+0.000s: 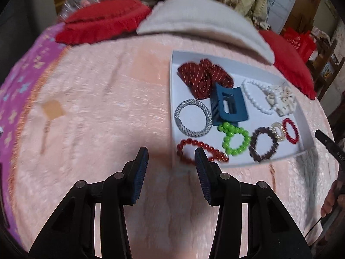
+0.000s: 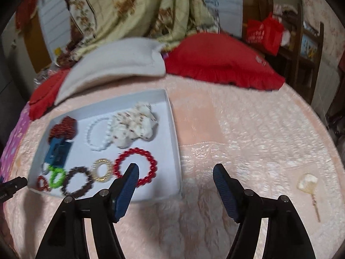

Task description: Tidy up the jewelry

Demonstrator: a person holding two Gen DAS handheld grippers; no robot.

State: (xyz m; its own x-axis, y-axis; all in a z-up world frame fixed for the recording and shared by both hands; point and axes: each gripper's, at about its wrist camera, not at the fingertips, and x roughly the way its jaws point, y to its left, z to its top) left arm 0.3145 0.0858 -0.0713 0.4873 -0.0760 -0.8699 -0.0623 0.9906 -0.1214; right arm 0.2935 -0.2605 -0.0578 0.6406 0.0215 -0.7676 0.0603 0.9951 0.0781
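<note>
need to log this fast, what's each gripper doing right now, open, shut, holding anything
Left gripper: open, holding nothing, above the pink plush blanket.
Right gripper: open, holding nothing, by the shallow white cardboard tray.

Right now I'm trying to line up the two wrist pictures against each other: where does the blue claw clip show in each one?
Left wrist view: the blue claw clip sits right of centre, mid-tray, below the dark red scrunchie.
Right wrist view: the blue claw clip sits at the left, near the tray's left wall, again just below the dark red scrunchie.
Shared landmark: the white tray with the green bead bracelet.
</note>
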